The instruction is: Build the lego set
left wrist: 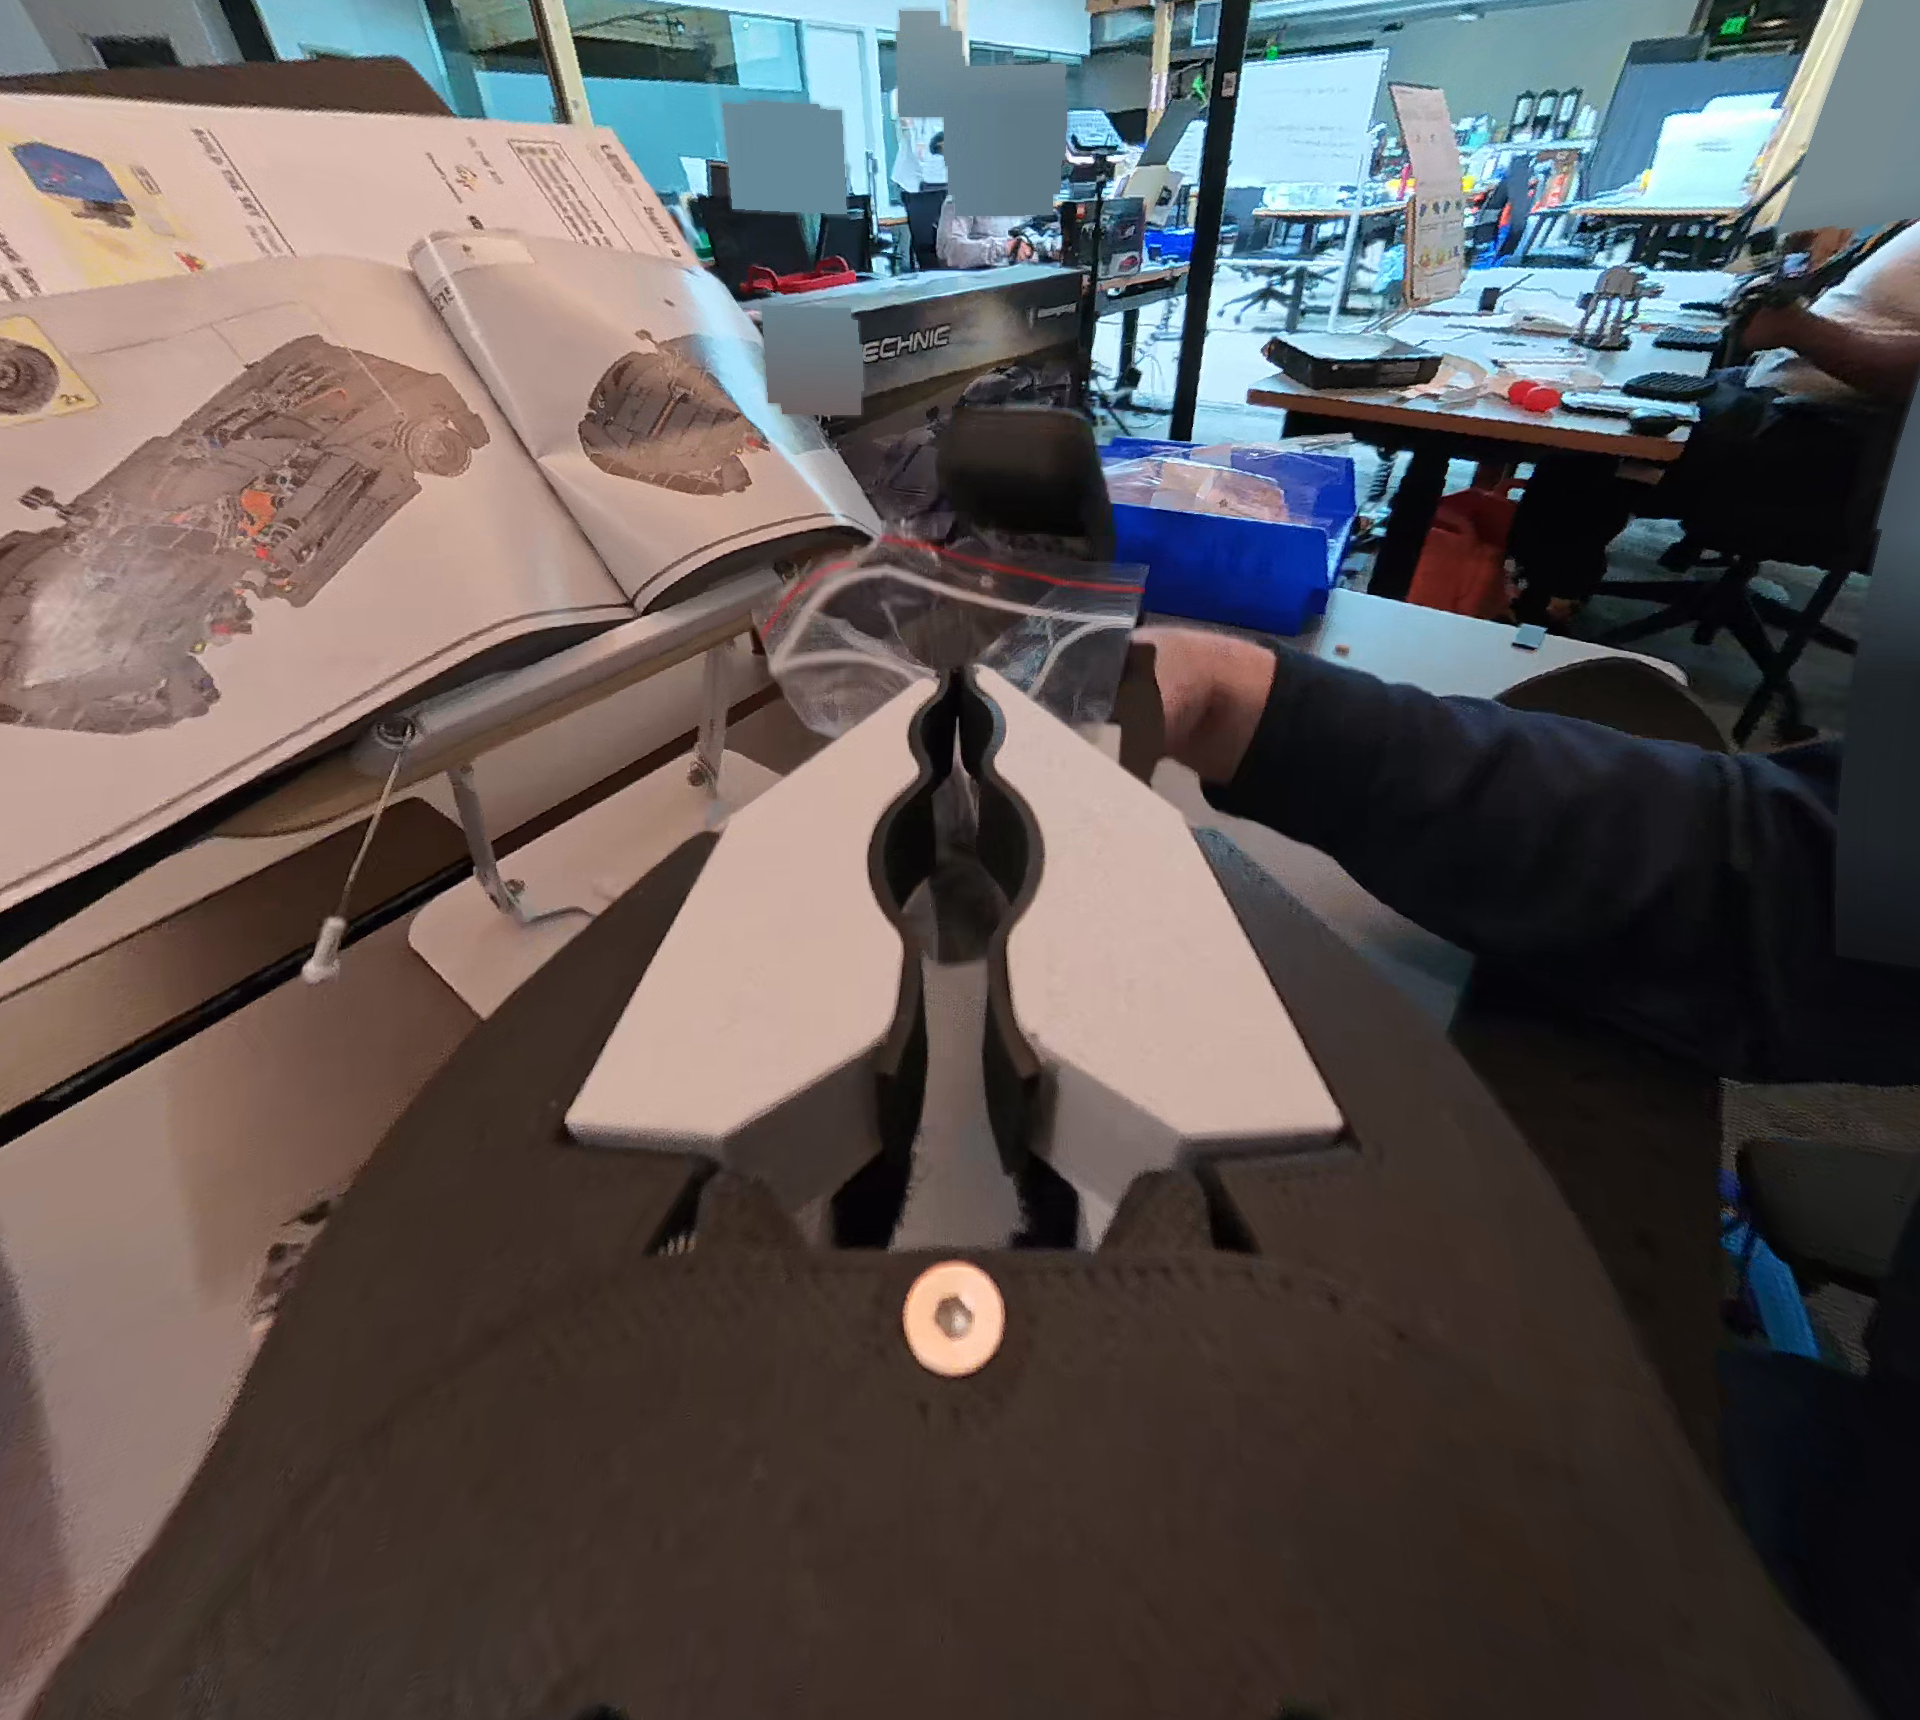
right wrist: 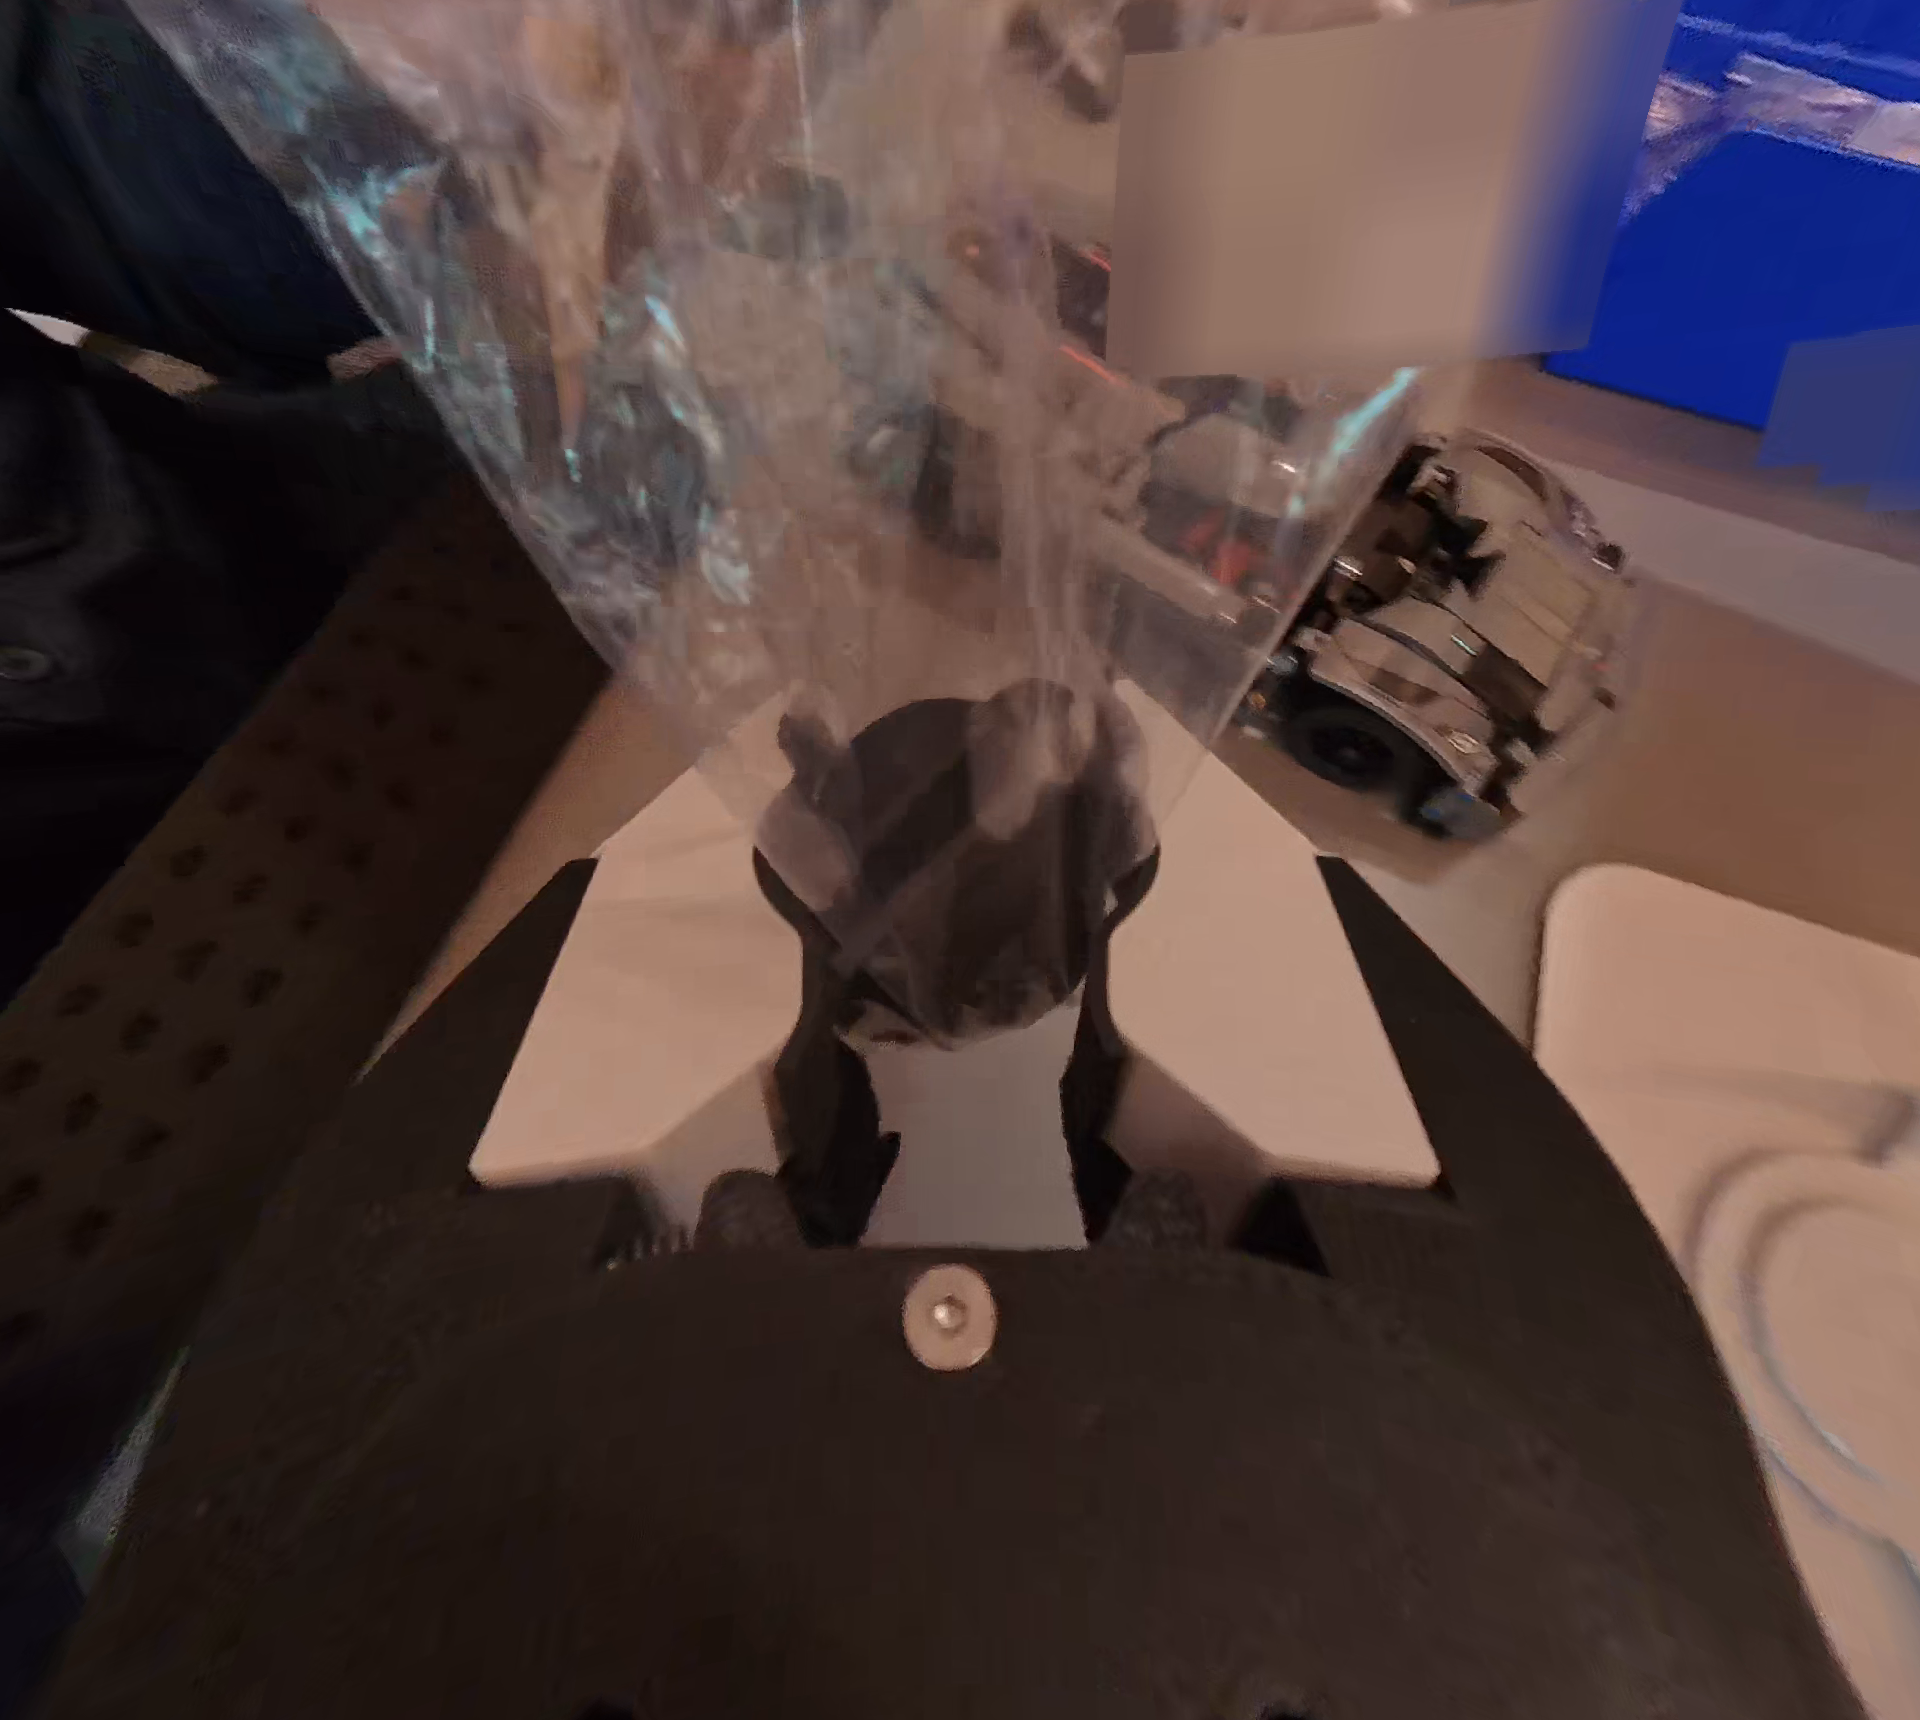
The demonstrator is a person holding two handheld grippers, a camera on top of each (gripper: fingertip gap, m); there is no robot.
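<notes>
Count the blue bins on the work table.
1: a blue bin sits at the table's far side, behind the clear bag, right of the instruction book. It shows top right in the right wrist view. Others may be hidden.

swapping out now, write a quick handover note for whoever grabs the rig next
Left tool: shut on the clear plastic bag.
Right tool: its fingertips are hidden behind the same bag; it looks closed on the bag's lower part, where dark pieces sit.
Things: instruction book open on its stand, left; partly built grey car model on the table; blue bin behind.
Done: bag lifted between both tools.
Left: open the bag, empty the pieces, keep building.
</notes>
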